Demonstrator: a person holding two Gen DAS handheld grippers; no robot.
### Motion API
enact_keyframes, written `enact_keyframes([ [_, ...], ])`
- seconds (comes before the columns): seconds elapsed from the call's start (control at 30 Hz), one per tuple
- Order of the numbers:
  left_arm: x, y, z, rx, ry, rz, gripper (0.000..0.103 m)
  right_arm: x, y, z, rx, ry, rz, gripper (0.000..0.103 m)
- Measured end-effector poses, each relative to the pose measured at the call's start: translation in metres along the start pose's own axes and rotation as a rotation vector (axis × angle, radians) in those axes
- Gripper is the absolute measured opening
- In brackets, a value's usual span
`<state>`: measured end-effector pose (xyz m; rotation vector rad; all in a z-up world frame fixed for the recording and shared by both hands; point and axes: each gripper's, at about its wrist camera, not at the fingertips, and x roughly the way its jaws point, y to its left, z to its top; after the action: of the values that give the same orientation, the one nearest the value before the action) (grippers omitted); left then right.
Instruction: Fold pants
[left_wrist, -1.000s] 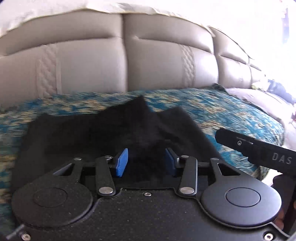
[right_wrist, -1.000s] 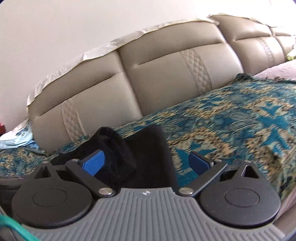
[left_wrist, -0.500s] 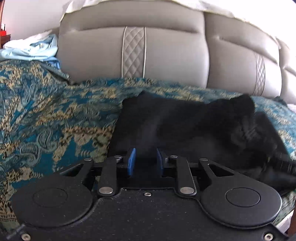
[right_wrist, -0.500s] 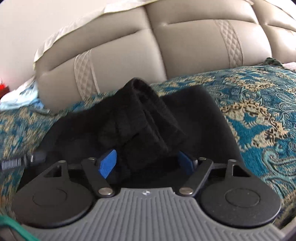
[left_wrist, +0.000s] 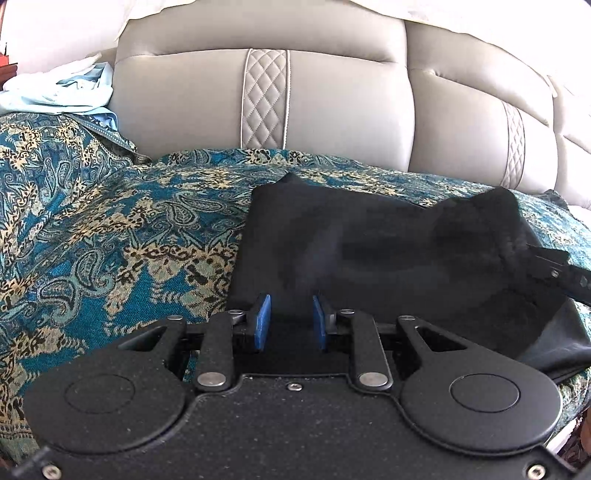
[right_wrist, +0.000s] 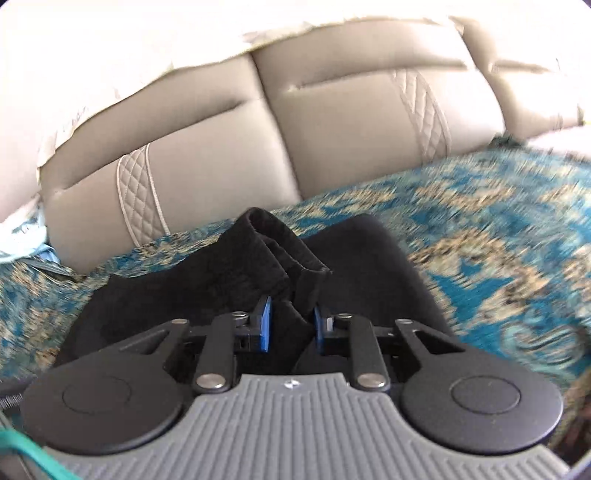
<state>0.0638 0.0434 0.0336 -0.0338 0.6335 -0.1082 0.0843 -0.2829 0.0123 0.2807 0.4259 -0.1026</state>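
Black pants (left_wrist: 351, 254) lie in a folded heap on the blue-and-gold patterned bedspread (left_wrist: 110, 236). In the left wrist view my left gripper (left_wrist: 288, 321) sits at the near edge of the pants with its blue pads narrowed on the black fabric. In the right wrist view my right gripper (right_wrist: 291, 325) is shut on a raised bunched fold of the pants (right_wrist: 280, 258), near the ribbed waistband. The tip of the right gripper shows at the right of the left view (left_wrist: 565, 277), buried in the cloth.
A grey padded headboard (left_wrist: 332, 99) stands right behind the pants. Pale blue and white clothes (left_wrist: 62, 92) lie at the far left by the headboard. The bedspread (right_wrist: 498, 240) stretches out to the right.
The right gripper has closed from wide open onto the bunched fold. The left gripper has swung left along the near edge of the pants and its jaws have narrowed.
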Motion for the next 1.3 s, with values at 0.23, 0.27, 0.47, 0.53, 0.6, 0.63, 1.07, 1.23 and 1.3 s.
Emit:
enact_keyframes([
  [0.23, -0.001, -0.006, -0.008, 0.022, 0.012, -0.012, 0.024, -0.024, -0.009, -0.007, -0.081, -0.050, -0.153, 0.027],
  [0.27, -0.001, -0.007, -0.009, 0.026, 0.012, -0.015, 0.024, -0.025, -0.011, -0.007, -0.082, -0.044, -0.162, 0.028],
  [0.47, 0.000, -0.014, -0.010, 0.055, 0.015, -0.003, 0.024, -0.024, -0.021, -0.012, -0.101, 0.002, -0.173, 0.034],
  [0.53, 0.000, -0.016, -0.010, 0.063, 0.015, 0.001, 0.024, -0.023, -0.019, -0.014, -0.114, 0.003, -0.179, 0.036],
  [0.6, 0.000, -0.016, -0.011, 0.072, 0.015, 0.004, 0.024, -0.024, -0.020, -0.015, -0.123, 0.004, -0.181, 0.036],
  [0.63, 0.000, -0.017, -0.011, 0.076, 0.015, 0.006, 0.025, -0.023, -0.019, -0.015, -0.127, 0.006, -0.183, 0.039],
  [1.07, 0.002, -0.016, 0.013, 0.070, 0.001, 0.002, 0.036, -0.035, -0.010, 0.006, -0.248, -0.099, -0.157, 0.094],
  [1.23, 0.013, -0.025, 0.046, 0.118, -0.064, -0.031, 0.029, -0.016, -0.011, 0.043, -0.329, -0.058, -0.079, 0.091],
  [1.3, 0.023, -0.032, 0.056, 0.149, -0.080, -0.049, 0.025, -0.002, -0.016, 0.056, -0.344, -0.016, -0.054, 0.081],
])
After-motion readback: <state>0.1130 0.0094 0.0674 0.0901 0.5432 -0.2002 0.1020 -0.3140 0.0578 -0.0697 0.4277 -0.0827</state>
